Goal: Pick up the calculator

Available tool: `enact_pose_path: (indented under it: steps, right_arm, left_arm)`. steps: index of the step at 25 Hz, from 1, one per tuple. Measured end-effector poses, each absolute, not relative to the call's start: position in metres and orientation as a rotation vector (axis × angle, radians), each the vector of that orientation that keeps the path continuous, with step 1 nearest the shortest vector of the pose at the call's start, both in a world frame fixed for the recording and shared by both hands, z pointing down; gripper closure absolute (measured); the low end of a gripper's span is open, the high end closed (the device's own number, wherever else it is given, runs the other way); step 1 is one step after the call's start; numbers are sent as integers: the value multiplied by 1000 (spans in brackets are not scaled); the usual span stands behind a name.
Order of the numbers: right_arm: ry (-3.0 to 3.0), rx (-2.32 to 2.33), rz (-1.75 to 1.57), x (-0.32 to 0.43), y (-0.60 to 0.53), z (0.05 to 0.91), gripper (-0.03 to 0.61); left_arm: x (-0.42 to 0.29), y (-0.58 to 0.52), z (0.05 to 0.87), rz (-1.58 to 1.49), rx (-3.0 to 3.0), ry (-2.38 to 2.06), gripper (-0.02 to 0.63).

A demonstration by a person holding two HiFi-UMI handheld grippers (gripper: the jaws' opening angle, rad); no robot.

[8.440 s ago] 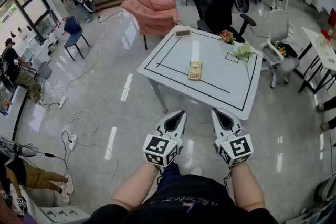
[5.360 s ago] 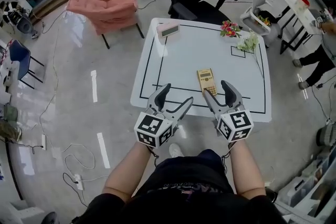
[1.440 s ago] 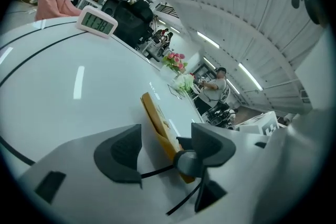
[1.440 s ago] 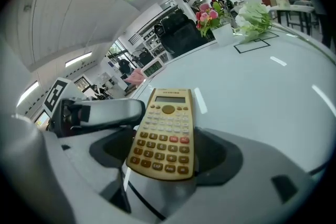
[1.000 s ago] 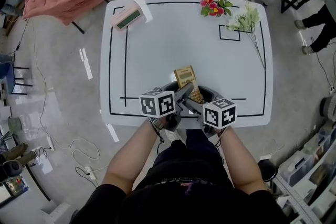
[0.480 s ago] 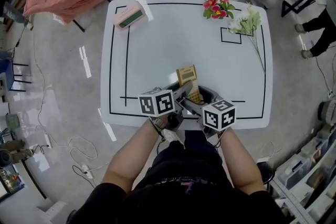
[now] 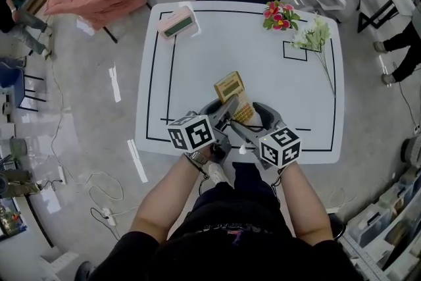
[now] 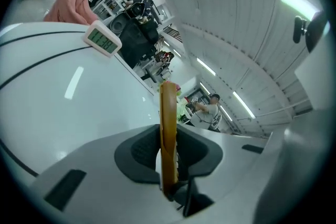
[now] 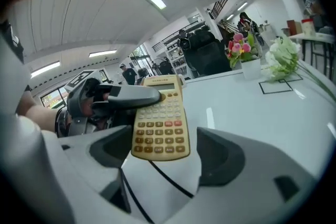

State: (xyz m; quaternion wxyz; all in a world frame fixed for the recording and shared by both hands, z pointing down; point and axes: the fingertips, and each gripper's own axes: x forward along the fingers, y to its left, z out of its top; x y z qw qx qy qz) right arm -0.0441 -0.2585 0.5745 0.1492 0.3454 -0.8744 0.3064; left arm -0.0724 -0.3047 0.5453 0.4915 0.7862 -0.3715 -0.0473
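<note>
Left gripper view: the left gripper (image 8: 169, 160) stands clamped on the yellow calculator (image 8: 168, 113), seen edge-on between its dark pads. Its jaws have just been closing on it. The right gripper (image 9: 167, 159) waits just beside, jaws spread wide around the calculator's lower end, with no pad touching it.

A second ago the calculator lay flat on the white desk (image 7: 197, 62) near the middle of its front edge. Now its keypad end hangs above the desk's black border line, and both grippers have come up with it (the lift looks to be the left gripper's work alone). By that reading the pickup is all but done. It rests on a single pinch over face and back, so a slip or twist is the risk.

A line of small print sits above the calculator's display in the right gripper view, too small to read, and the key legends blur likewise. The pale clock (image 7: 176, 23) at the far left corner shows dark digits that cannot be read for certain. Pink flowers (image 7: 279, 15) and white flowers (image 7: 316, 36) lie by the far right corner.
</note>
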Motion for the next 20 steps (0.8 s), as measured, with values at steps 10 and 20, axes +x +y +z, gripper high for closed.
enact_pose_path:
  steps: [10,20]
  right_arm:
    - [-2618,994,685,-56,-241,524,206]
    - [-2685,1224,534,-28,-227,468,218]
  left_arm:
    - [-106,-290,489,-227,1992,-972,534]
    - [-139,-253,437,-315,2084,-1015,534]
